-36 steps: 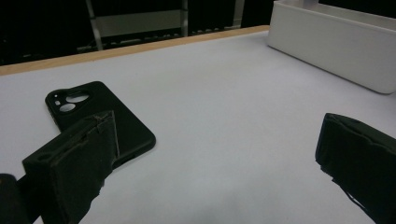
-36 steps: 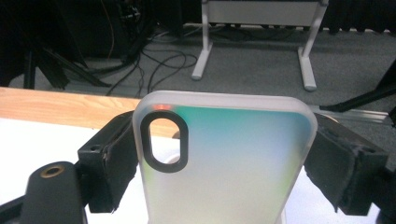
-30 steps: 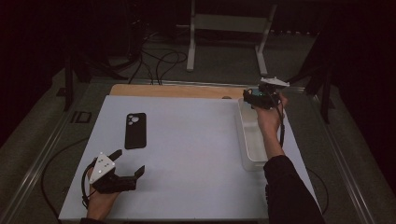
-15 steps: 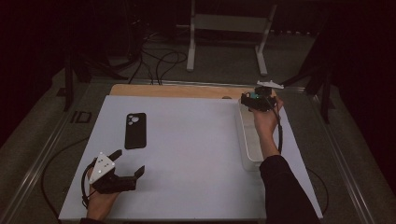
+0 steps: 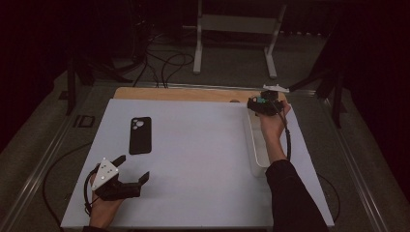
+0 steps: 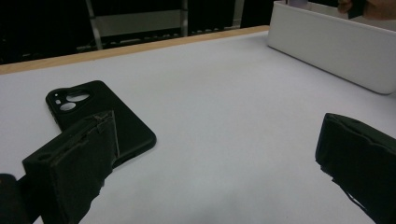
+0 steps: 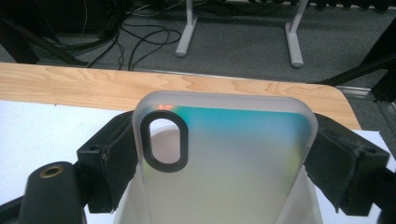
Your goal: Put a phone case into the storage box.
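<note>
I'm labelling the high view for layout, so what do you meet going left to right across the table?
Left tool, open → black phone case → white bin → right tool, shut on a frosted phone case.

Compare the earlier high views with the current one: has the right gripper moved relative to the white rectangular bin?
Yes. The right gripper, clamped on a frosted translucent phone case, has sunk slightly toward the far end of the white rectangular bin.

Frosted phone case (image 7: 224, 158) clamped by its edges between black jaws, wooden table edge (image 7: 93, 84) behind.
</note>
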Demonstrator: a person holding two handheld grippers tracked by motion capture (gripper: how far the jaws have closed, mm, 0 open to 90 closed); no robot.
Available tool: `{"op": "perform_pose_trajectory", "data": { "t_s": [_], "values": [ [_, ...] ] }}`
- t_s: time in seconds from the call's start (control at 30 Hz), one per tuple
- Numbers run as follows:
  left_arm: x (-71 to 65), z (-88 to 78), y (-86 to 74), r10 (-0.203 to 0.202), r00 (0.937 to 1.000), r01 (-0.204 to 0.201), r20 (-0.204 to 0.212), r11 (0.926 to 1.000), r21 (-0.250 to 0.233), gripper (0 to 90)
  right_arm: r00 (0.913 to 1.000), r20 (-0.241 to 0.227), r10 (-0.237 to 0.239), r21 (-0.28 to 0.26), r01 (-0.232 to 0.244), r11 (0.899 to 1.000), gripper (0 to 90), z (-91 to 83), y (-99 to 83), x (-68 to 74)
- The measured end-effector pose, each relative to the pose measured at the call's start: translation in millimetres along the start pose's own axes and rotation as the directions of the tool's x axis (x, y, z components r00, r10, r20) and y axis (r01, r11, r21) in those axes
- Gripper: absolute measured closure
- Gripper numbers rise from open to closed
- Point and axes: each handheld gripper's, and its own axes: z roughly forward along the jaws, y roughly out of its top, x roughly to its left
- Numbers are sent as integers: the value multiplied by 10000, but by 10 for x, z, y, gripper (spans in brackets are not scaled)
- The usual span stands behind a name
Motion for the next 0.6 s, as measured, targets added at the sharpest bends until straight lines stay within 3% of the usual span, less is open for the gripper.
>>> {"op": "perform_pose_trajectory", "data": {
  "t_s": [0.17,0.27,0.6],
  "values": [
    [3,-3,0,-27,10000,27,-13,10000,1,0,9996,-270,-37,258,44,9997,110,32,8,-8],
    [12,-10,0,-46,10000,46,-29,10000,-9,0,9998,-207,3,251,2,9997,88,33,9,-13],
    [11,-8,-1,-45,10000,45,-36,10000,-1,0,9997,-224,73,-193,-77,9998,87,-39,60,-59]
  ]
}}
